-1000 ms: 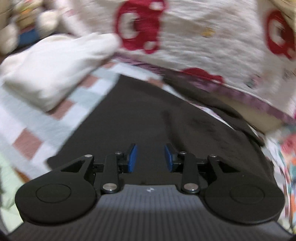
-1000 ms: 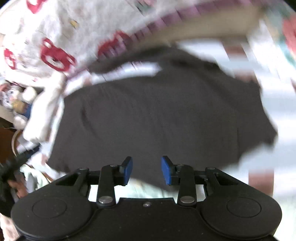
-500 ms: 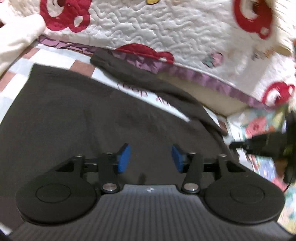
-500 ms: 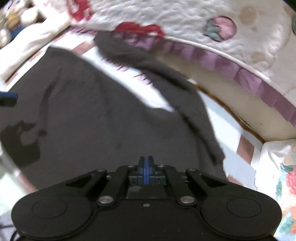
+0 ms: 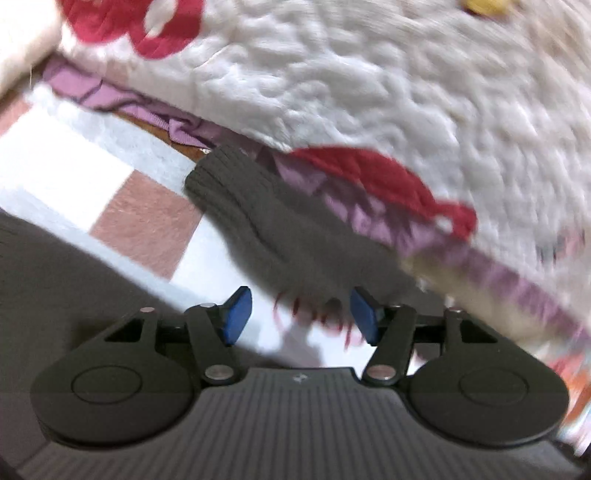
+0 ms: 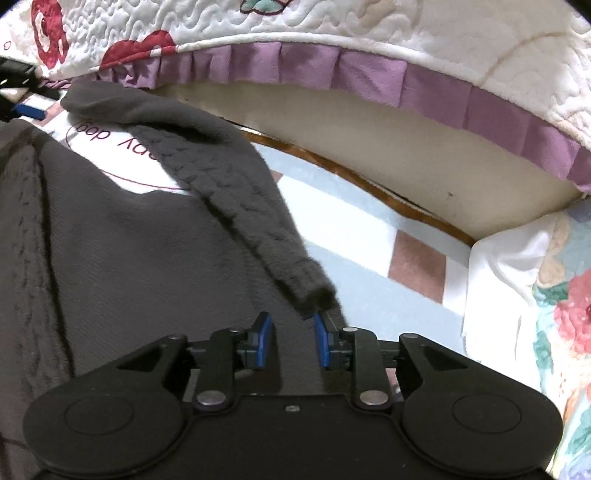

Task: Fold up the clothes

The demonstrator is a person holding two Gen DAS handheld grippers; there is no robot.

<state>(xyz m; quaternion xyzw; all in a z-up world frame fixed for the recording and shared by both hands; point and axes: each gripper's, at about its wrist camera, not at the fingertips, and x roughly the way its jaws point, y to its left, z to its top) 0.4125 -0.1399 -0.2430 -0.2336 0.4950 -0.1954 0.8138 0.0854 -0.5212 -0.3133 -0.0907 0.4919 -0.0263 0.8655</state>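
Dark knit sweater [image 6: 110, 258] lies spread on the checked blanket [image 6: 369, 236], beside the quilt [image 6: 369, 33] with its purple frill. One sleeve [image 6: 236, 192] runs diagonally from the shoulder down to its cuff [image 6: 314, 291], which sits just ahead of the right gripper [image 6: 290, 341], jaws narrowly parted, holding nothing. Left gripper [image 5: 301, 314], jaws wide and empty, faces the other sleeve's cuff [image 5: 218, 177]. In my judgement, each gripper is nearest its own cuff.
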